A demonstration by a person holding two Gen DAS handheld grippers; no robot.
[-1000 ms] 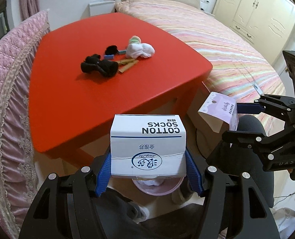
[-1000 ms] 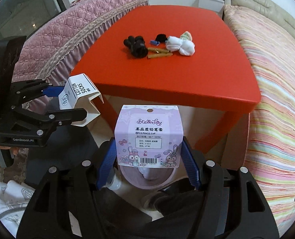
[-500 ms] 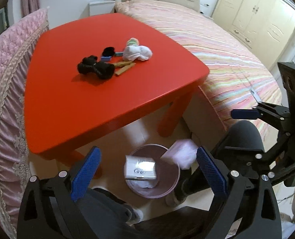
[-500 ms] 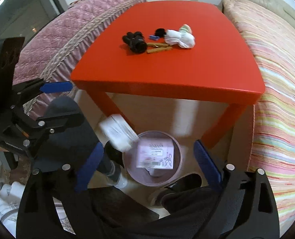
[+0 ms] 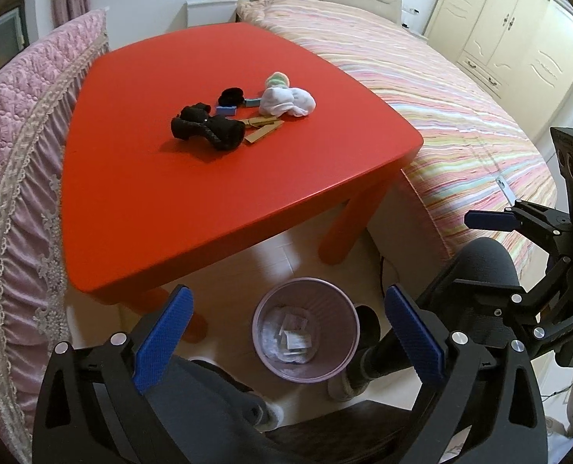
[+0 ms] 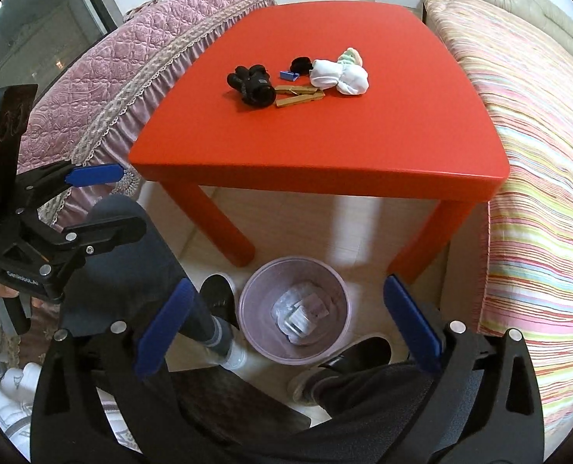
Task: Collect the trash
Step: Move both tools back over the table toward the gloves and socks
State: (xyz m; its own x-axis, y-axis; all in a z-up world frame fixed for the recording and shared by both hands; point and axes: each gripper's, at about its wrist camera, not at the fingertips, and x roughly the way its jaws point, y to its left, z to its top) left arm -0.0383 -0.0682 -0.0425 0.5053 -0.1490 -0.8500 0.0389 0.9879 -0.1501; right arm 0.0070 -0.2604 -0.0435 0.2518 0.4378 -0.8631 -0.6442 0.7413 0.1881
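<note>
- Red table [image 5: 224,178] filled the far half of both wrist views; a striped bed [image 5: 441,108] lay to its right, a pink quilted cover [image 5: 23,123] to its left
- Pink waste bin [image 5: 305,332] stood on the floor at the table's near edge, almost directly below both claws; boxes and wrappers [image 6: 301,309] lay inside it
- Left gripper [image 5: 286,332] was released, blue pads spread wide, nothing between them
- Right gripper [image 6: 286,328] was likewise released and empty, at about the same height, just right of the left one
- Remaining clutter sat in a cluster far of centre on the tabletop, well apart from both claws: black sock bundle [image 5: 207,127] at left, white sock bundle [image 5: 286,101] at right
- Two cardboard strips [image 6: 300,97] lay between the bundles, long axes running roughly left-right
- Judgement: strips were the likely next trash; up and forward from either claw, neither arm clearly nearer
</note>
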